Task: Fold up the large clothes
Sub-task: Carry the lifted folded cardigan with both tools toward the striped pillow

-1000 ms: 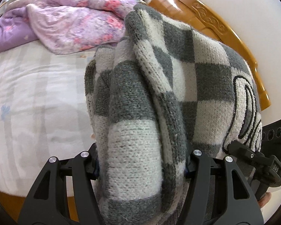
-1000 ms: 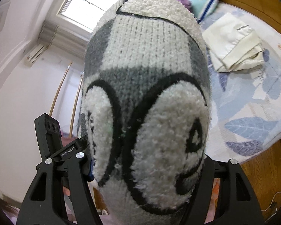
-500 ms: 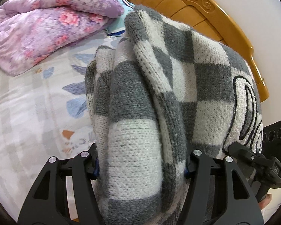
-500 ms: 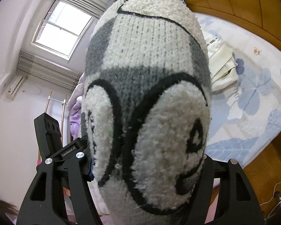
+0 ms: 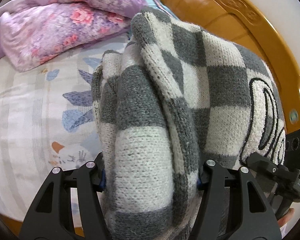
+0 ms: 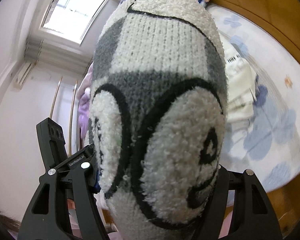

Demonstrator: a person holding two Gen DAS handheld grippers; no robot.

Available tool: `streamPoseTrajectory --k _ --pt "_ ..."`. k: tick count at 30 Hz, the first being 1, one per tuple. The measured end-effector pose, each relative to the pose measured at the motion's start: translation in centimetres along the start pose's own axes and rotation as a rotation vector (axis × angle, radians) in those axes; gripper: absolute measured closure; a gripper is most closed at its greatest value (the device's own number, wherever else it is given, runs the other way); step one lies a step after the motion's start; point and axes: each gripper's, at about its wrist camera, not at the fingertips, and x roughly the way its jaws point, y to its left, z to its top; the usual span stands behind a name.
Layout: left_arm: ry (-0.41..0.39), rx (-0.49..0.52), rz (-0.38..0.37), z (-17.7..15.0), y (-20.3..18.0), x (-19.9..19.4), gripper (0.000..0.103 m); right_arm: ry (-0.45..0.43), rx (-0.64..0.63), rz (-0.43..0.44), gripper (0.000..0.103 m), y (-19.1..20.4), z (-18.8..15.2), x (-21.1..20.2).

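Observation:
A thick grey-and-white checkered knit sweater (image 5: 182,92) with black outlined lettering is bundled up and held in the air above the bed. My left gripper (image 5: 150,176) is shut on a thick fold of it, which fills the space between the fingers. My right gripper (image 6: 158,172) is shut on another part of the same sweater (image 6: 160,80), whose fuzzy white patches with black outlines block most of that view. The two grippers sit close together; the right one shows at the left view's right edge (image 5: 280,172).
A bed with a white, blue-leaf sheet (image 5: 30,108) lies below. A purple floral quilt (image 5: 56,24) is heaped at its far side. A wooden headboard (image 5: 250,20) curves behind. A folded cream garment (image 6: 240,92) lies on the bed. A window (image 6: 72,10) is up left.
Both grippers have swung with the sweater toward the headboard end of the bed; the quilt and leaf-print sheet moved in under the left view. The grip on the sweater is unchanged.

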Motion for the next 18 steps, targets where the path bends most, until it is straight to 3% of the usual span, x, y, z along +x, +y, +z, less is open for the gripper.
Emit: streamPoseTrajectory --k 8,18 --pt "-0.052 -0.146 0.082 2.7 -2.6 2.9 0.043 0.132 -0.109 0.047 0.038 -1.6 6.5 1.1" --pt "-0.046 -0.164 0.12 9.3 -2.2 8.5 0.043 0.178 -0.096 0.04 0.038 -4.3 10.8 5.0"
